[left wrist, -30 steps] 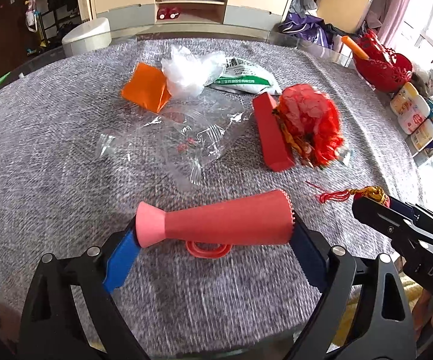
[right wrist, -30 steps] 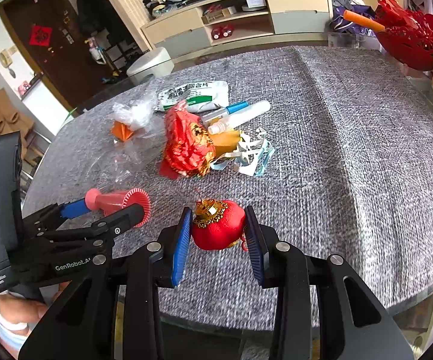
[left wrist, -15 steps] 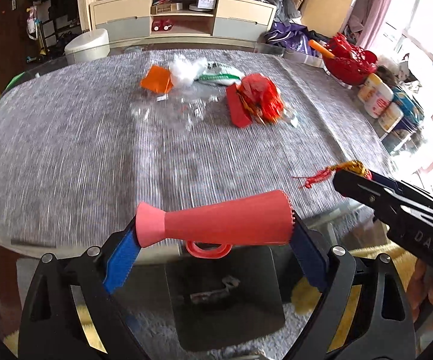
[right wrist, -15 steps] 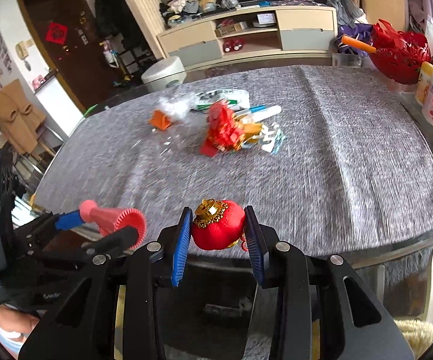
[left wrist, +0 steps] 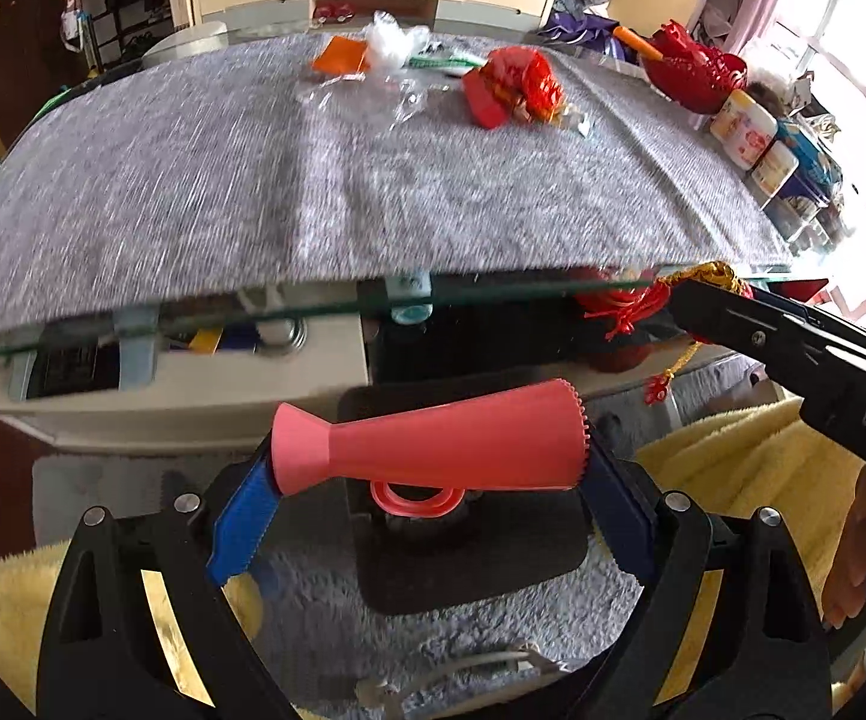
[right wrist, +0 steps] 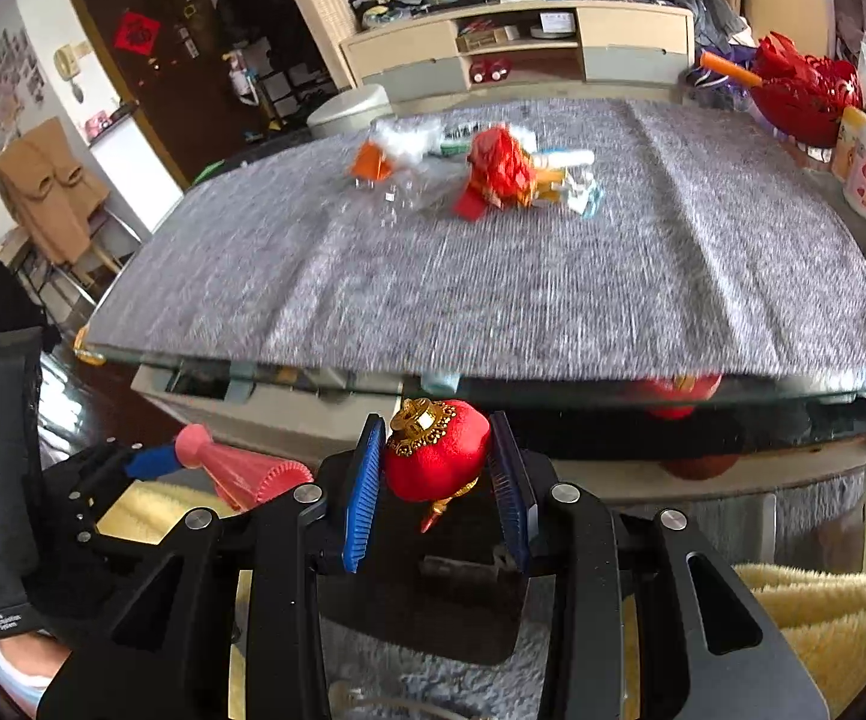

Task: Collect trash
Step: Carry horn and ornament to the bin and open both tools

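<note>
Both pulled back off the table (left wrist: pixel 373 180); left hand-held gripper (left wrist: pixel 433 474) clamps pink horn (left wrist: pixel 445 447) | right hand-held gripper (right wrist: pixel 436 474) pinches red lantern (right wrist: pixel 436 456)

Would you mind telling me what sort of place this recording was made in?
Most likely a lived-in home living room. A low media cabinet with open shelves stands against the far wall, a coat hangs near a dark wooden door, and a glass-topped table covered in grey cloth holds scattered wrappers.

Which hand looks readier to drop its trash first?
Probably left: its gripper, clamping the pink horn, hangs over the black bin. The right gripper, holding the red lantern ornament, sits beside it.
</note>
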A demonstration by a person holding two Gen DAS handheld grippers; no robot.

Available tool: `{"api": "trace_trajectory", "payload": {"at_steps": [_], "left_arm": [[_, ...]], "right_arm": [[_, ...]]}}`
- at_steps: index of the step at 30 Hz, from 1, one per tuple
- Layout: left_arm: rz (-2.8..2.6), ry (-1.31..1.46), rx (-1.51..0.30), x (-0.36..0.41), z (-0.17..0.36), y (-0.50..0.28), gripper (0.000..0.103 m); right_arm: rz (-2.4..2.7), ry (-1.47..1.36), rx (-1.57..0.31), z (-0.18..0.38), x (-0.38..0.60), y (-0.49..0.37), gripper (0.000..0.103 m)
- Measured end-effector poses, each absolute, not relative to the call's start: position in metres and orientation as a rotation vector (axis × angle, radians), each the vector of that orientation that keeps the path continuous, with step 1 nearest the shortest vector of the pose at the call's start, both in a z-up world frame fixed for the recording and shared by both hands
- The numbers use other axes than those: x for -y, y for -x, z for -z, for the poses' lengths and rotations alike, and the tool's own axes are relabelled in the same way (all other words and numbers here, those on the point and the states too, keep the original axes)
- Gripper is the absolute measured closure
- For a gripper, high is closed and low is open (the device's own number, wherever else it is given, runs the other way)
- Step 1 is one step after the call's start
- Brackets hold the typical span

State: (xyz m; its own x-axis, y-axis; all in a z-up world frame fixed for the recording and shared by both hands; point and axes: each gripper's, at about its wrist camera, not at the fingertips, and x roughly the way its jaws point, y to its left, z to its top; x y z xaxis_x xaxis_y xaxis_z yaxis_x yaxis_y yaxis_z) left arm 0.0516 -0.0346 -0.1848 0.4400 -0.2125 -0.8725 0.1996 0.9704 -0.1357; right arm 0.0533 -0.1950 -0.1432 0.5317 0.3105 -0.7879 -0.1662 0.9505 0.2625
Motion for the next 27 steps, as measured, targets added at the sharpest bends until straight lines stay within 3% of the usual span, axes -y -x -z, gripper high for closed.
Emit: {"api": "trace_trajectory", "payload": {"at_steps": [18,27], "left_arm": [[0.278,0.011,-1.249,0.039,0.254,-0.031,0.016],[0.289,-0.008,-1.284,0.045,0.265,-0.035,0.016]], "right_arm": [[-0.279,-0.189,-1.168,0.225,0.185,-0.05,0.067],[-0.271,-0.2,-1.208,0.24,0.182,-0.057,0.066]]}}
